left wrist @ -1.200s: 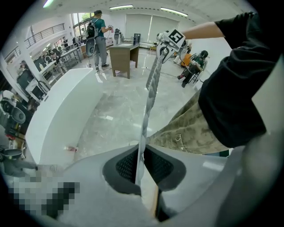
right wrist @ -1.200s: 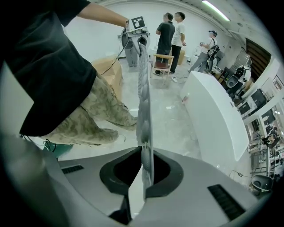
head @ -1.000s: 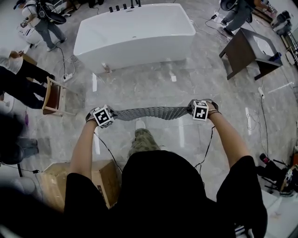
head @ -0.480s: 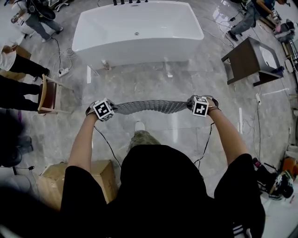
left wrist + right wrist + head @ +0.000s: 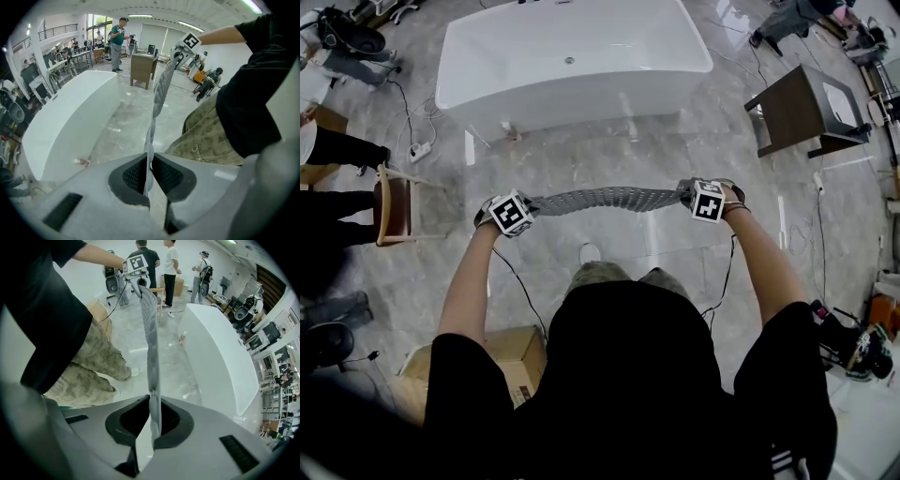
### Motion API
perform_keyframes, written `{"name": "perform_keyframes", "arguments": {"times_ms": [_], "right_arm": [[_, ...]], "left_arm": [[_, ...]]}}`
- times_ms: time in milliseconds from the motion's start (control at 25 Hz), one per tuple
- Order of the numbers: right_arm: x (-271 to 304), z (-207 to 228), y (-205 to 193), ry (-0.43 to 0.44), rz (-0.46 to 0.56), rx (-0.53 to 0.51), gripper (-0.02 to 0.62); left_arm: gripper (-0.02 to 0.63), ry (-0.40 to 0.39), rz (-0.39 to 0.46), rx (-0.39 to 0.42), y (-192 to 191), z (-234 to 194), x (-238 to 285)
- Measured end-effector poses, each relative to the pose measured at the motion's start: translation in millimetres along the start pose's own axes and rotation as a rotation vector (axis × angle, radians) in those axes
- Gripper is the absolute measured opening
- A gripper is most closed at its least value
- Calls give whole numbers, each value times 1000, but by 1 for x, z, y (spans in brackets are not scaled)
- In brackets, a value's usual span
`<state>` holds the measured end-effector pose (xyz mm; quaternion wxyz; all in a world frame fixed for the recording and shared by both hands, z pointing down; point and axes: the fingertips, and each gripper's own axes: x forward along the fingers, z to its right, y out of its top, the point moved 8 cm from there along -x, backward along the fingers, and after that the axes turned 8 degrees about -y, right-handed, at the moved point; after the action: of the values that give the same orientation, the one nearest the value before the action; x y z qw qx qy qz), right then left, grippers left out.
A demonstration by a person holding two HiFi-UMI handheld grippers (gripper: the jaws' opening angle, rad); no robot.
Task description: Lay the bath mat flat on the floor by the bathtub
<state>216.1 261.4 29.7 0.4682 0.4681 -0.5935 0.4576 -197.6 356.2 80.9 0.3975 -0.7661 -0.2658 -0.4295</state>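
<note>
Grey marble floor [image 5: 675, 159], glossy, with cables trailing across it at the edges.

White bathtub [image 5: 572, 66] at 12 o'clock from the person, long side toward them, with bare floor between.

Dark brown side table [image 5: 802, 108] at 2 o'clock, well apart from the tub.

Cardboard box [image 5: 511, 352] at 8 o'clock, close by the person's left leg.

Wooden chair [image 5: 394, 202] at 9 o'clock; other people stand near it, only partly in view.

Bath mat [image 5: 605, 199]: grey, knobbly texture. We note it is off the floor, stretched in the air between the two outstretched arms. It runs from 10 o'clock to 2 o'clock in front of the person, on the near side of the tub. In the head view it shows as a narrow band with a slight sag in the middle. From each gripper view we see it almost edge-on, a thin sheet running away toward the other gripper.

Left tongs [image 5: 149, 173]: pressed together on the mat's left end, the fabric pinched between the dark pads.

Right tongs [image 5: 153, 420]: likewise clamped on the mat's right end, with the fabric edge caught between the pads.
</note>
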Motion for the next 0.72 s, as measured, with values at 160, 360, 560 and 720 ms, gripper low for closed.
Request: {"name": "perform_keyframes", "arguments": {"times_ms": [160, 360, 560, 720], "right_arm": [[2, 12, 6, -32, -6, 39, 25], [9, 27, 14, -50, -13, 29, 25], [13, 52, 26, -76, -10, 26, 25], [24, 73, 37, -78, 9, 16, 25]], "left_arm": [[32, 6, 3, 9, -1, -19, -5], [32, 28, 8, 16, -1, -35, -10], [32, 44, 15, -14, -2, -51, -18], [32, 62, 22, -62, -10, -63, -21]]}}
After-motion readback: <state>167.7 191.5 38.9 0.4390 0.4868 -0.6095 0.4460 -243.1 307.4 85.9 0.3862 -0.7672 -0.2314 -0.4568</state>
